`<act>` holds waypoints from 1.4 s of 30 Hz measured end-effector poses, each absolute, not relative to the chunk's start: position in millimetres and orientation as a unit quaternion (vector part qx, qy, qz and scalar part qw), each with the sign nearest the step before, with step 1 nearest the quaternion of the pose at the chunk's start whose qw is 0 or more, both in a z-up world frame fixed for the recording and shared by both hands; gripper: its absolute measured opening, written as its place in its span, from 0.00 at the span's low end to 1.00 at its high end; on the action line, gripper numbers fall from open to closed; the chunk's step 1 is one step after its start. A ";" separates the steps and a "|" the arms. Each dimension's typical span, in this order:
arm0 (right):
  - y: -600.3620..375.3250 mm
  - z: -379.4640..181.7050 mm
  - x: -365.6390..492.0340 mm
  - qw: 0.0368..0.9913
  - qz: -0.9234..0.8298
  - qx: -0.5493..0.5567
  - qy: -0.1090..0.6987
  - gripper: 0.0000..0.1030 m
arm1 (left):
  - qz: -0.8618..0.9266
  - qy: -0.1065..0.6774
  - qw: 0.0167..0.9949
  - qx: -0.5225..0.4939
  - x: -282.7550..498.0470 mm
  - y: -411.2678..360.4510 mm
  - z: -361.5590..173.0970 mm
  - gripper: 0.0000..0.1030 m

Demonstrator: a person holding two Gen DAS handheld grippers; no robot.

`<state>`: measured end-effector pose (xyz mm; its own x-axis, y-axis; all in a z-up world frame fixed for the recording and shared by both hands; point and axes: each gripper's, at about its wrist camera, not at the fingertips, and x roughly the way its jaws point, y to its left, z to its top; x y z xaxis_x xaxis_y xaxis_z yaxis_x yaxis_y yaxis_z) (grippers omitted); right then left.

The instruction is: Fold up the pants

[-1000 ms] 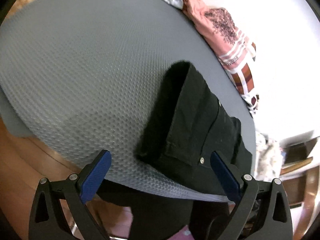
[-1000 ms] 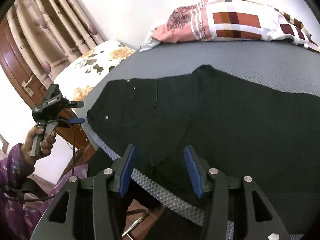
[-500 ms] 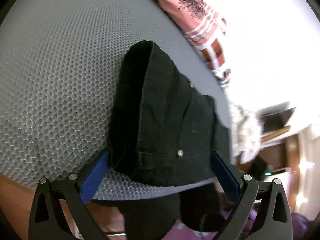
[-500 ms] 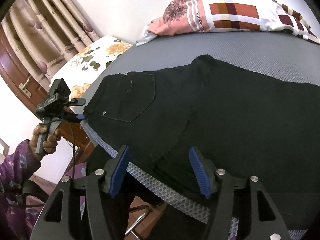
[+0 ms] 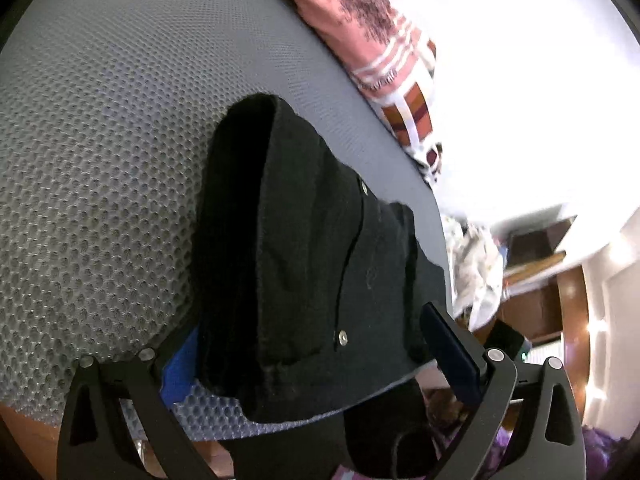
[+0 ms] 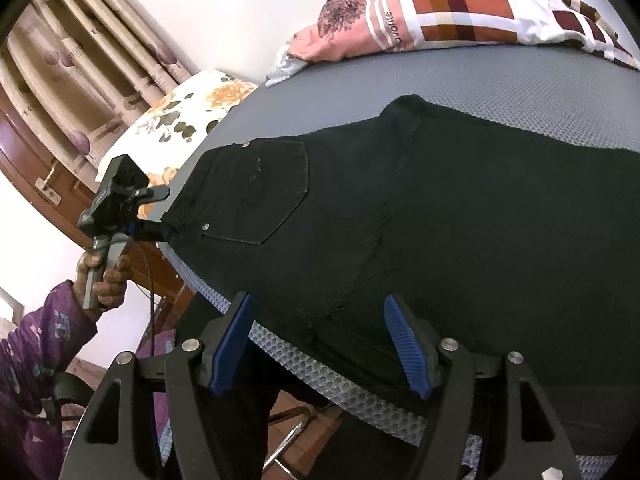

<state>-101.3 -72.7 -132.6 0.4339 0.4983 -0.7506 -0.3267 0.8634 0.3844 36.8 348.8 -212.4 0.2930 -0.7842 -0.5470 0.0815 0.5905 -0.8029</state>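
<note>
Black pants (image 6: 440,208) lie flat on a grey mesh mat (image 6: 500,80), back pocket up, waistband at the left edge. My left gripper (image 5: 316,356) is open, its jaws straddling the waistband corner of the pants (image 5: 304,264); it also shows in the right wrist view (image 6: 154,216) at the waistband. My right gripper (image 6: 324,344) is open at the near edge of the mat, its jaws on either side of the pants' crotch seam, not closed on the cloth.
A pink and checked cloth (image 6: 432,12) lies at the far edge of the mat. A floral pillow (image 6: 180,120) and curtains (image 6: 80,72) stand to the left. A metal stool frame (image 6: 296,436) shows below the mat's near edge.
My left gripper has moved in onto the waistband corner. My right gripper has opened wider and edged closer to the pants.
</note>
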 end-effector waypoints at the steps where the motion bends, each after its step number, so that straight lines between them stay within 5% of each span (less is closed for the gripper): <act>1: -72.8 -132.1 -101.0 0.843 0.244 0.091 0.471 0.66 | -0.284 0.512 0.741 -0.329 33.9 347.9 -211.4 0.82; 2: -73.1 -132.2 -101.0 0.843 0.244 0.093 0.471 0.66 | -0.259 0.513 0.760 -0.304 30.6 344.2 -209.5 0.63; 5: -73.6 -134.6 -98.8 0.842 0.245 0.097 0.471 0.66 | -0.210 0.516 0.772 -0.305 29.3 348.5 -213.6 0.35; 11: -69.2 -135.7 -97.1 0.840 0.250 0.089 0.474 0.66 | -0.180 0.508 0.773 -0.336 24.4 349.8 -208.0 0.25; 22: -95.8 -125.6 -85.8 0.838 0.262 0.162 0.450 0.66 | -0.280 0.460 0.756 -0.371 28.1 264.9 -119.4 0.25; 25: -111.9 -118.5 -83.9 0.836 0.270 0.193 0.437 0.66 | -0.338 0.449 0.744 -0.362 25.9 210.3 -89.1 0.19; 26: -119.7 -116.6 -83.0 0.833 0.275 0.208 0.433 0.66 | -0.372 0.444 0.731 -0.360 28.1 183.2 -81.2 0.03; 27: -130.7 -114.3 -82.4 0.828 0.281 0.232 0.426 0.66 | -0.393 0.446 0.723 -0.353 30.1 163.7 -77.0 0.01; 32: -183.4 -111.7 -85.7 0.805 0.289 0.336 0.394 0.76 | -0.475 0.449 0.698 -0.293 44.9 50.2 -61.3 0.01; 37: -212.0 -109.5 -93.6 0.813 0.274 0.340 0.385 0.78 | -0.453 0.415 0.757 -0.222 41.4 50.5 -31.2 0.05; 39: -207.1 -109.4 -91.8 0.821 0.276 0.315 0.388 0.78 | -0.420 0.425 0.779 -0.193 43.9 68.3 -32.0 0.26; 42: -203.7 -114.3 -81.8 0.826 0.273 0.296 0.395 0.78 | -0.368 0.444 0.801 -0.162 32.4 99.5 -54.5 0.45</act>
